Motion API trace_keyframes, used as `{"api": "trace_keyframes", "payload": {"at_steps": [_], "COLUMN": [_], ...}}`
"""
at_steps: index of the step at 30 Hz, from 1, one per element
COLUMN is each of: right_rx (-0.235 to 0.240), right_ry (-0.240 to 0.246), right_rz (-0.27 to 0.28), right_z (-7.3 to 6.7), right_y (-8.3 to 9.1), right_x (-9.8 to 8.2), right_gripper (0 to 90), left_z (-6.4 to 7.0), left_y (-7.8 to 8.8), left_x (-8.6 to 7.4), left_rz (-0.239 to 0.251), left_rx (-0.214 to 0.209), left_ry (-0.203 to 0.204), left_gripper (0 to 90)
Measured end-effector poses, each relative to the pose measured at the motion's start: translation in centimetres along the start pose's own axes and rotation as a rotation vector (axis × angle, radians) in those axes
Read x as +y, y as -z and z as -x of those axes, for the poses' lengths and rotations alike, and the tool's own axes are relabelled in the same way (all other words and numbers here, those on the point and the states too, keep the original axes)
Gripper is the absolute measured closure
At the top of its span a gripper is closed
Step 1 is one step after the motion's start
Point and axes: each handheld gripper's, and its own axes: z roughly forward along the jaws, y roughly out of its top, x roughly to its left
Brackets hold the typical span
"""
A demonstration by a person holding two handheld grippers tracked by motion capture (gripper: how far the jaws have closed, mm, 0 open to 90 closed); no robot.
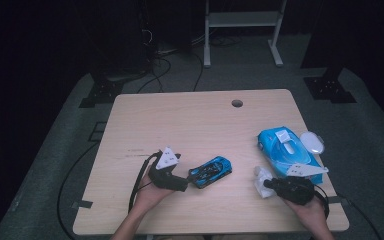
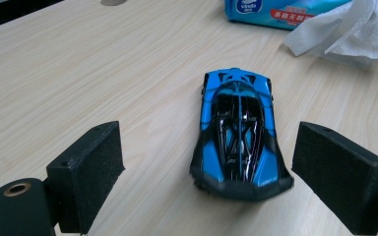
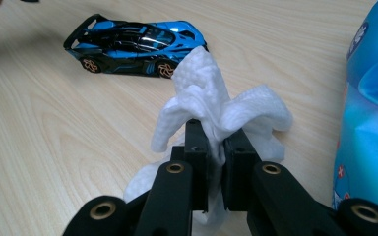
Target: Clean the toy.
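Note:
A blue and black toy car stands on the wooden table. My left gripper sits just behind the car, open wide, its foam pads apart from the car's sides. At the table's front right, my right gripper is shut on a crumpled white wipe, which bunches up above its jaws. The wipe also lies at the top right of the left gripper view.
A blue pack of wet wipes lies at the right of the table, with a white oval object beside it. A round cable hole is near the far edge.

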Motion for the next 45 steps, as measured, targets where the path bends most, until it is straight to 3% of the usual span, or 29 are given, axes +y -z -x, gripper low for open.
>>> {"api": "trace_keyframes", "payload": {"at_steps": [16,18,27,29,32,33,39,45], "right_rx": [-0.021,-0.024,-0.026,-0.025,-0.022,-0.015,-0.009,-0.016], "right_ry": [-0.02,-0.019,-0.021,-0.024,-0.029,-0.03,-0.009,-0.03], "right_rz": [-0.014,-0.019,-0.02,-0.018,-0.002,0.002,0.047,0.074], "right_z": [0.3,0.3,0.4,0.4,0.3,0.3,0.0,0.4], "right_y": [0.1,0.1,0.0,0.2,0.5,0.7,2.3,3.8], "right_x": [-0.5,-0.6,-0.7,-0.8,-0.8,-0.7,-1.3,-2.0], "right_gripper": [82.6,82.3,76.5,70.7,49.8,46.6,40.6,39.1], "left_z": [-1.4,-1.9,-3.0,-3.2,-3.3,-3.2,-3.3,-3.2], "left_y": [3.9,4.7,6.0,6.3,6.6,6.6,6.6,6.8], "left_x": [-2.6,-3.3,-5.1,-5.5,-5.7,-5.8,-5.9,-6.0], "left_rz": [0.012,0.017,0.012,0.015,0.024,0.022,0.023,0.036], "left_rx": [0.066,0.092,0.132,0.138,0.143,0.144,0.146,0.149], "left_ry": [0.047,0.064,0.112,0.126,0.134,0.133,0.128,0.144], "left_gripper": [9.3,9.3,9.3,9.3,9.3,9.3,9.3,8.9]}}
